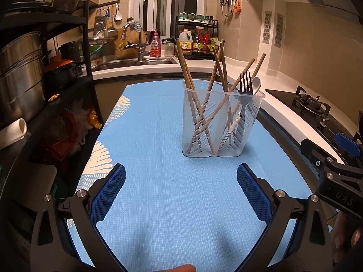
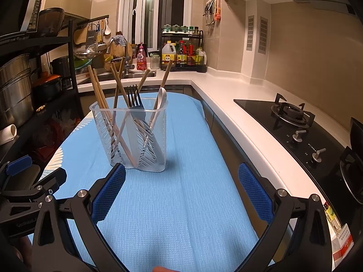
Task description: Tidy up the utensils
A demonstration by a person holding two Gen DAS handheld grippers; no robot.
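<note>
A clear plastic utensil holder (image 1: 221, 122) (image 2: 130, 136) stands upright on the blue cloth. In it lean several wooden chopsticks (image 1: 185, 68) (image 2: 97, 88), a dark fork (image 1: 245, 83) (image 2: 134, 98) and a white spoon (image 1: 256, 85) (image 2: 160, 95). My left gripper (image 1: 181, 179) hovers open over the cloth, short of the holder, with nothing between its blue pads. My right gripper (image 2: 181, 179) is also open and empty, to the right of the holder and nearer than it. The other gripper's body shows at each view's edge.
The blue cloth (image 1: 154, 136) (image 2: 192, 158) covers a narrow table. A white counter with a gas stove (image 1: 310, 103) (image 2: 290, 113) runs along the right. Black shelves with steel pots (image 1: 20, 72) (image 2: 13, 83) stand at the left. A sink (image 1: 133, 63) and condiment bottles (image 2: 181, 53) sit at the back.
</note>
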